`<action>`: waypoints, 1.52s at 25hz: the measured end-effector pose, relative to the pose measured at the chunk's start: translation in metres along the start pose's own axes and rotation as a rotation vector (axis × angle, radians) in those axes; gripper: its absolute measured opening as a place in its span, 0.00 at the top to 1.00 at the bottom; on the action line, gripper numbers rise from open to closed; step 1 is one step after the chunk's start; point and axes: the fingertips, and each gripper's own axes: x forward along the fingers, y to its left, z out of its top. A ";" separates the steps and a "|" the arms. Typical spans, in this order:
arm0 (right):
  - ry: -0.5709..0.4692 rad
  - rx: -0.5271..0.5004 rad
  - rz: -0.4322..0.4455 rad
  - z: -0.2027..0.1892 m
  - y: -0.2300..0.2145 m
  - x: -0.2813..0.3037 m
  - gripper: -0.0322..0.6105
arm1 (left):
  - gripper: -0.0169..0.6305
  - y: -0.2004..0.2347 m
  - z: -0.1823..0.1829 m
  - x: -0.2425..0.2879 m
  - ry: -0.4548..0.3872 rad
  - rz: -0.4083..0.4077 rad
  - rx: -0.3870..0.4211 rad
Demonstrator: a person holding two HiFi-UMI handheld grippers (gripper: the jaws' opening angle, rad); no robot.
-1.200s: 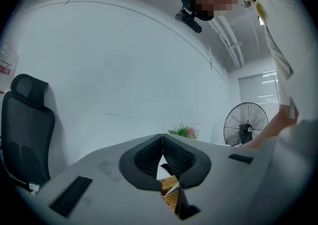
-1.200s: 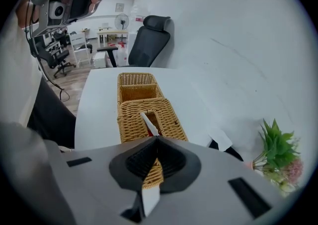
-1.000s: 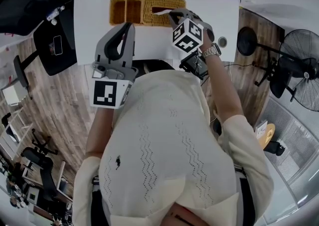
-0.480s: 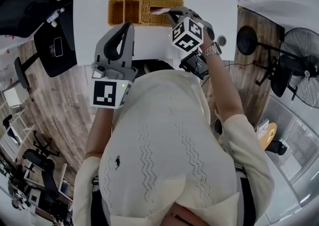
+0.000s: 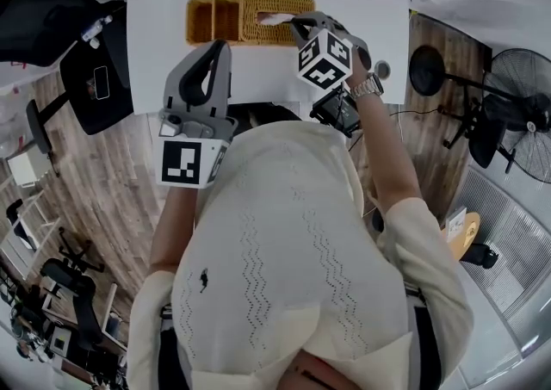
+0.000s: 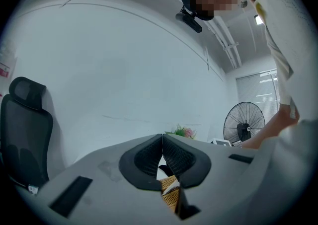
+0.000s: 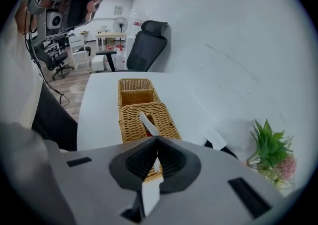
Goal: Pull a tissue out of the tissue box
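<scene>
The tissue [image 7: 147, 122] is being pinched between the closed fingers [image 7: 140, 160] of the right gripper [image 7: 157, 140], its strip running back to the slot of the tissue box [image 7: 130, 114] on the counter [image 7: 99, 105], just ahead. The left gripper [image 6: 162, 137], fingers together on nothing, is being held farther back.

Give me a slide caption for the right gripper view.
Right gripper shut on a tissue sticking out of the wicker box on a white table.

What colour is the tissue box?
The tissue box is golden-tan woven wicker, clearest in the right gripper view.
</scene>
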 end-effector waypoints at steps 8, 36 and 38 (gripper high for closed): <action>-0.007 0.000 -0.008 0.000 0.000 -0.005 0.95 | 0.95 -0.006 0.002 -0.002 -0.008 -0.002 0.001; -0.019 0.017 -0.043 -0.001 -0.003 -0.020 0.95 | 0.95 -0.015 0.006 -0.013 -0.018 -0.009 0.013; -0.021 0.019 -0.046 -0.001 -0.003 -0.021 0.95 | 0.95 -0.015 0.005 -0.015 -0.017 -0.009 0.014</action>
